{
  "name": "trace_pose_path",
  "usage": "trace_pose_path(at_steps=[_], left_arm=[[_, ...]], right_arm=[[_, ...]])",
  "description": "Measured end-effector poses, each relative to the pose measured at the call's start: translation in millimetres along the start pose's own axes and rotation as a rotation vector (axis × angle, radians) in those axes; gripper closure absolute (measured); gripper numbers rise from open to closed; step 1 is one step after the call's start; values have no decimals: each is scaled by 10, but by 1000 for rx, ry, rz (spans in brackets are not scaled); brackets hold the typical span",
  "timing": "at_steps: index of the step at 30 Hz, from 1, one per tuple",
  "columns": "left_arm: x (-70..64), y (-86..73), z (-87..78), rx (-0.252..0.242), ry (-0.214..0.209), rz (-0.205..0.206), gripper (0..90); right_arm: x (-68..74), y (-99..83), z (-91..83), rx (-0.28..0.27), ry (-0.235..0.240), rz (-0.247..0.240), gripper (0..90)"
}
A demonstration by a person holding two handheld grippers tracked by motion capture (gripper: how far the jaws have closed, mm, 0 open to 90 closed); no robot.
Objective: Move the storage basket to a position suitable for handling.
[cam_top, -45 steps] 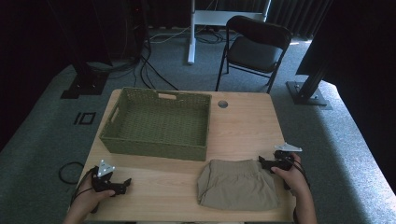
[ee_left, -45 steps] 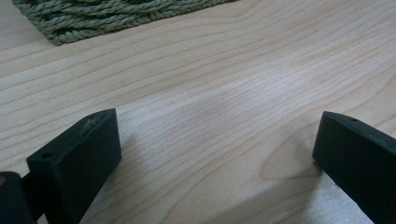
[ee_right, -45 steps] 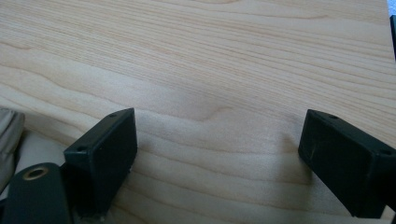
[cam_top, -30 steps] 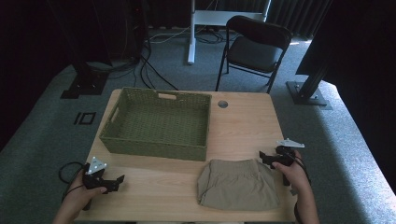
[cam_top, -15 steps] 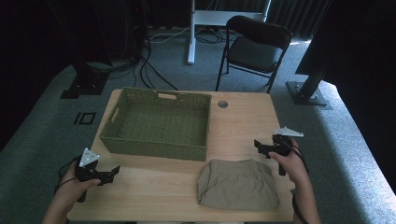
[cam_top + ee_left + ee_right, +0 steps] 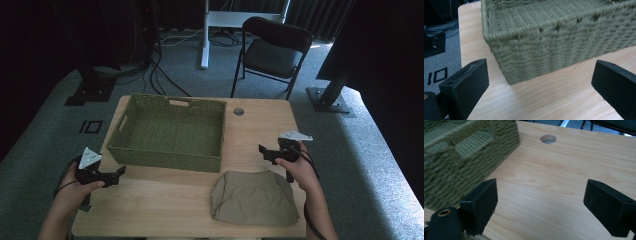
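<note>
Hovering wide apart, both tools hang over the pale wood-grain bench point(image 6: 165, 200). The left hand-held gripper point(image 6: 118, 172) sits at the near left corner, jaws spread and holding nothing, aimed at the front wall of the olive-green woven rectangular basket point(image 6: 170, 131). The right hand-held gripper point(image 6: 264, 151) floats near the right edge, jaws likewise parted and empty, pointing across bare wood toward the basket's corner. The folded khaki cloth garment point(image 6: 252, 196) lies flat on the bench just in front of the basket's near right corner, just beside the right hand.

Risks, as a judgement: the cloth is soft and limp, so a one-sided pinch could drag open the fold and let it sag or spill off the near edge. The basket looks light, with a coarse, ribbed weave; a jaw catching its rim or handle slot might shove it along the smooth bench. The round cable hole point(image 6: 238, 111) behind is out of harm's way.
</note>
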State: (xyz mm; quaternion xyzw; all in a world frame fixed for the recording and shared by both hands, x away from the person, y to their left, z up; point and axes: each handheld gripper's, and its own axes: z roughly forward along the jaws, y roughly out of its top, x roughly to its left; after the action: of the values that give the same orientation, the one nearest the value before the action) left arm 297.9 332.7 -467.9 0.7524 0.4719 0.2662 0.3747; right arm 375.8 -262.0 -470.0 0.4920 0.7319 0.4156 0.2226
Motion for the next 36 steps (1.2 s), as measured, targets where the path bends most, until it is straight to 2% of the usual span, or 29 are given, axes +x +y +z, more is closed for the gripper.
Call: trace_pose_path(at_steps=[11,15,17,21,25,29,33,36], left_arm=[[106,306,37,-48,-36,5,19],[151,376,70,-53,-40,2,20],[184,412,102,-47,-32,8,20],[249,463,162,-57,-35,-9,20],[311,497,216,-49,-35,-7,20],[348,534,289,-31,-44,13,20],[406,547,380,-27,-38,-6,20],[446,544,453,-3,-26,-8,65]], right_arm=[[326,185,122,-21,60,-42,119],[409,243,143,-27,70,-54,119],[499,298,165,-32,90,-66,119],[586,347,194,-34,101,-81,120],[699,407,231,-41,121,-94,120],[838,448,302,-39,142,-109,120],[922,457,347,-38,157,-115,120],[998,458,395,-29,167,-115,121]])
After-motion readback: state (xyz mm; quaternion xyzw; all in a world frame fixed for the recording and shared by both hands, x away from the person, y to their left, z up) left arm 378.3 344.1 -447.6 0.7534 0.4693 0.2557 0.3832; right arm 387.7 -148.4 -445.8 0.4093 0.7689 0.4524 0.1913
